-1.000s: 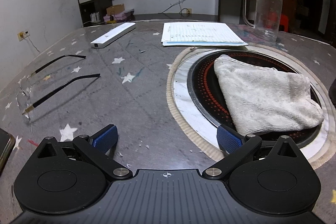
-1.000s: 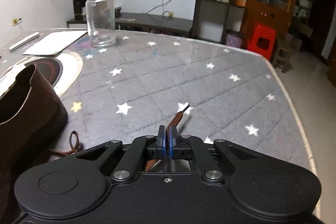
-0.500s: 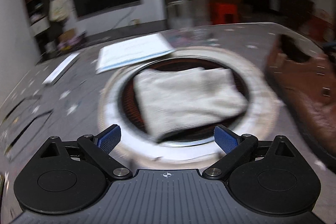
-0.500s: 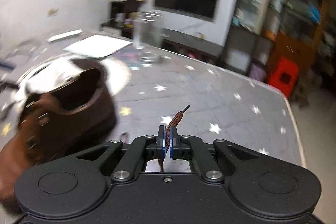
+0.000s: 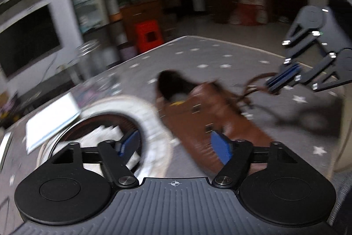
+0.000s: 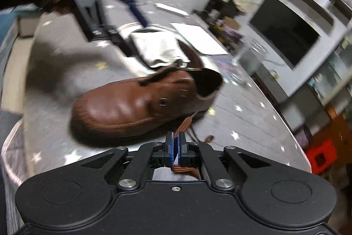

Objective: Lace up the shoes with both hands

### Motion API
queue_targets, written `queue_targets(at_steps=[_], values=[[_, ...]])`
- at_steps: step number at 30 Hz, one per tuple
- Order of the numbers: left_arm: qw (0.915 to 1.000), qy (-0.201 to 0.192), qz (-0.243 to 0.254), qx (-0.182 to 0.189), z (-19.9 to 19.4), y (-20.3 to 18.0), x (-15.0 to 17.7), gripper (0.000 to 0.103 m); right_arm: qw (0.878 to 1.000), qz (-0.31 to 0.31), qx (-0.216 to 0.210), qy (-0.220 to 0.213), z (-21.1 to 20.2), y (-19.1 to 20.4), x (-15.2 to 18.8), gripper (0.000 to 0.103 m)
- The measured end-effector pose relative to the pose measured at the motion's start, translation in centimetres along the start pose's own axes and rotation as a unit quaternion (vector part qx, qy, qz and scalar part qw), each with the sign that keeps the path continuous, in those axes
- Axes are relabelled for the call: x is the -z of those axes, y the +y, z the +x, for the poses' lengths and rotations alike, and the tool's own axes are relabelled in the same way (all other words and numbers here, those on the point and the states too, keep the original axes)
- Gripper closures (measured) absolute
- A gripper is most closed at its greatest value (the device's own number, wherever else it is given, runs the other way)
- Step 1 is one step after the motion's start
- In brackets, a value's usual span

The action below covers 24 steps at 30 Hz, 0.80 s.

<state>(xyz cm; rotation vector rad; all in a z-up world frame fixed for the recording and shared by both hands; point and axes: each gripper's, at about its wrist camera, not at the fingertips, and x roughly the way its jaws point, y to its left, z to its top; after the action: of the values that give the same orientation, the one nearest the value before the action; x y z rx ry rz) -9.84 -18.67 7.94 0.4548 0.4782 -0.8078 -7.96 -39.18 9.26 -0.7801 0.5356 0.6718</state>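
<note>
Shoe [image 6: 136, 107]: smooth brown leather, rounded toe, at 11 o'clock.
Lace [image 6: 183, 124]: flat woven brown.
Right gripper [image 6: 175, 148]: clamped on lace.
Left gripper [image 5: 175, 145]: spread wide, empty.
Counter [image 6: 242, 116]: grey quilted, star-printed.

- left gripper [image 5: 175, 143]: jaws spread wide, nothing between the blue pads
- right gripper [image 6: 175, 145]: jaws pressed together, pinching the brown lace [image 6: 183, 124], whose tip pokes out past the fingertips

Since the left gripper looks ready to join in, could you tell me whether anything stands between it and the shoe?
Nothing visible does. The left gripper, jaws open, points at the brown leather shoe with only bare table between; the white cloth lies off to the side.
</note>
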Motion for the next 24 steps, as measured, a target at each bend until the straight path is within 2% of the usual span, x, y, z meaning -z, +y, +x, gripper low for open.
queue_targets(at_steps=[4,10,15,20,24], values=[[0.9976,-0.004,0.051,0.047,1.3,-1.7,-1.4,0.057,1.0,-0.028,-0.01,0.004,-0.1,0.8,-0.7,0.1],[0.9885,0.012,0.123,0.087,3.8,-3.0,-2.7,0.07,0.998,-0.056,-0.02,0.008,0.3,1.0,-1.8,0.1],[0.9808,0.024,0.158,0.111,5.0,-2.5,-3.3,0.071,0.997,-0.07,-0.025,0.01,0.7,0.7,-2.8,0.1],[0.9675,0.046,0.203,0.144,7.0,-2.1,-3.5,0.071,0.996,-0.085,-0.03,0.011,1.2,0.4,-3.8,0.1],[0.9634,0.05,0.211,0.158,7.6,-1.7,-3.6,0.071,0.995,-0.097,-0.035,0.012,1.5,0.2,-4.6,0.1]])
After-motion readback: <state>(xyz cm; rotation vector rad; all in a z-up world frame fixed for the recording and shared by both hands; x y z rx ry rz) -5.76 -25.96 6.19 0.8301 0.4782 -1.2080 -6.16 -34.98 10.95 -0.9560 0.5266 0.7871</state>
